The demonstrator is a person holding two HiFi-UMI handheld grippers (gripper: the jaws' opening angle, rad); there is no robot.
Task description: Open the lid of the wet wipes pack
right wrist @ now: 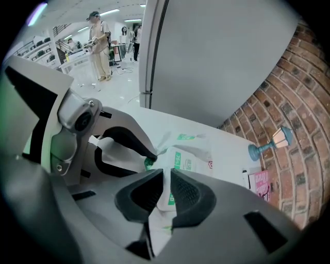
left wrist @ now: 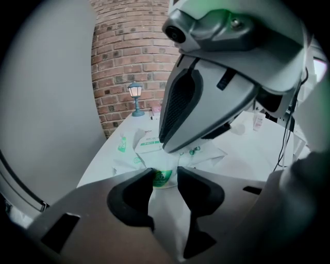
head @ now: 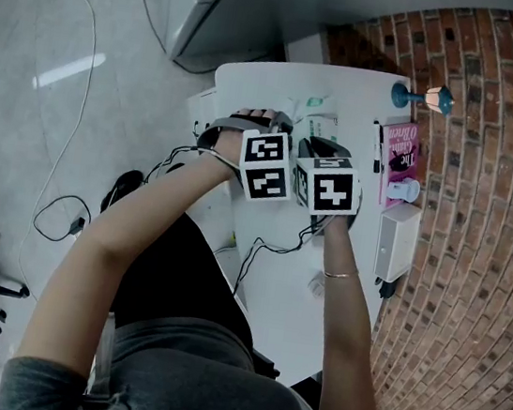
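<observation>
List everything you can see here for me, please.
table: one, white, centre
pack: one, white-green, on table, in both grippers
lamp: one, blue, table's far corner
book: one, pink, table's right edge
pen: one, black, left of book
bottle: one, white, at book's near end
box: one, white, nearer than bottle
cables: several, black, floor left
wall: one, brick, right
cabinet: one, grey, beyond table
left gripper: one, grey, shut on pack
right gripper: one, grey, shut on pack
arms: two, bare, bottom

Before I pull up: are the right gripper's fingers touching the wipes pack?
Touching. The right gripper view shows its fingers pinching a white fold of the wipes pack, with no gap visible on either side.
</observation>
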